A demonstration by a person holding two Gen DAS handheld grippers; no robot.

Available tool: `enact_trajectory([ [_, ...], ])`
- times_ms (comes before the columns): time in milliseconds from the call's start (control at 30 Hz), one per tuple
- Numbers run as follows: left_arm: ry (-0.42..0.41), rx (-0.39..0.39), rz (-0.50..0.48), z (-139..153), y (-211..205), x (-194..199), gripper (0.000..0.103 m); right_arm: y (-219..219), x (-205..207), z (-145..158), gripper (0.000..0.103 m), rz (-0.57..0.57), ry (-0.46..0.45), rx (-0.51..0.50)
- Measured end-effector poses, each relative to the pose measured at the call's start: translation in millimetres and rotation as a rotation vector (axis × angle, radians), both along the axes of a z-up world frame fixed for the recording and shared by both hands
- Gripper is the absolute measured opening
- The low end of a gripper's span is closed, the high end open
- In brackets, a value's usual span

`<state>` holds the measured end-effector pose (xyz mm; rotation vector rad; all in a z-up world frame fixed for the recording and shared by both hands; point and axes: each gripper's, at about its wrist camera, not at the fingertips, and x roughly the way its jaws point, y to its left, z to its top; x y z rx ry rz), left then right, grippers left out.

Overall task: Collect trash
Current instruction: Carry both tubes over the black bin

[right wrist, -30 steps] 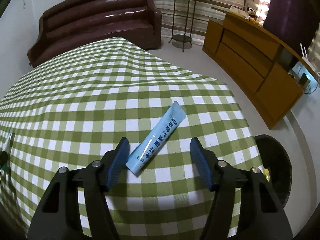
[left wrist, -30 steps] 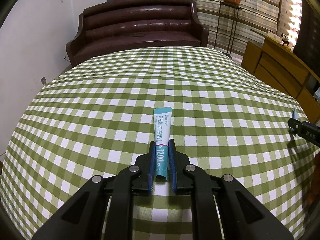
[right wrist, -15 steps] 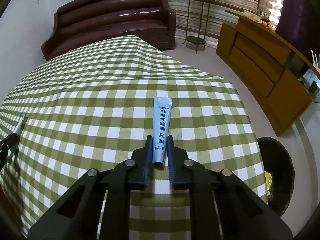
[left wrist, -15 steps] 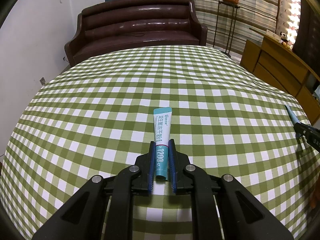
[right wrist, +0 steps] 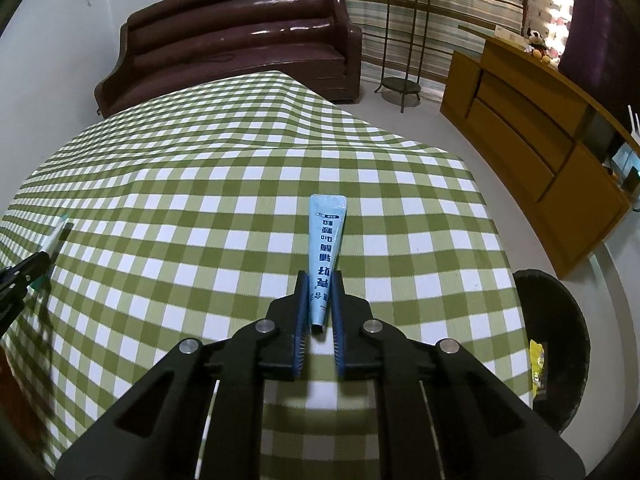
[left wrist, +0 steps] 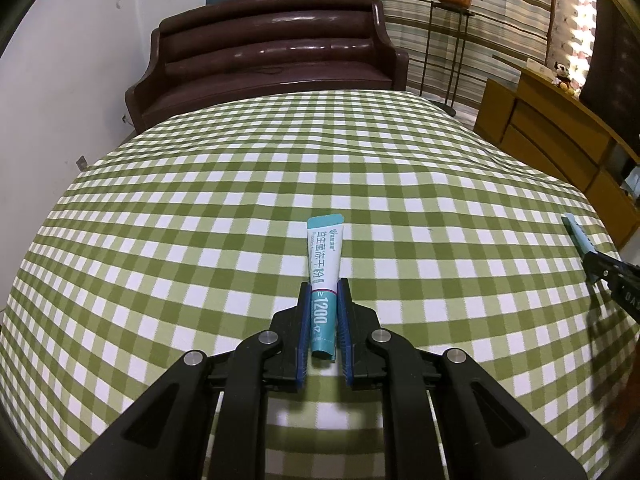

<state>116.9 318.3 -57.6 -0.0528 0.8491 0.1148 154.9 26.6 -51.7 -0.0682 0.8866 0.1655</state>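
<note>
A: Left first. The left gripper (left wrist: 324, 320) is clamped on the near end of a teal-and-white sachet (left wrist: 325, 264), a flat, glossy foil stick whose long axis runs straight ahead from the pads over the green gingham tablecloth (left wrist: 200, 208).

B: And the right?

A: The right gripper (right wrist: 320, 304) is pinched on a pale blue sachet (right wrist: 326, 240), also pointing straight out, its far end flared wide.

B: Where does the trash go?

A: Probably the round black bin (right wrist: 560, 344) on the floor off the table's right edge. It lies nearer the right hand, with a yellow wrapper (right wrist: 538, 364) already inside.
</note>
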Motion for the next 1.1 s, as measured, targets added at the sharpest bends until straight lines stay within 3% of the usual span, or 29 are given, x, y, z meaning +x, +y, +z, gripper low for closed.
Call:
enact_trajectory([
  [600,-0.025,-0.022,-0.067,12.2,-62.4,-29.0,0.014,-33.0,-58.9,12.1,0.011,0.008,-0.026,0.031],
  [1100,-0.059,-0.010,-0.188,26.3,-153.9,-46.1,0.014,-122.3,-87.8,28.2,0.011,-0.099,-0.076,0.056],
])
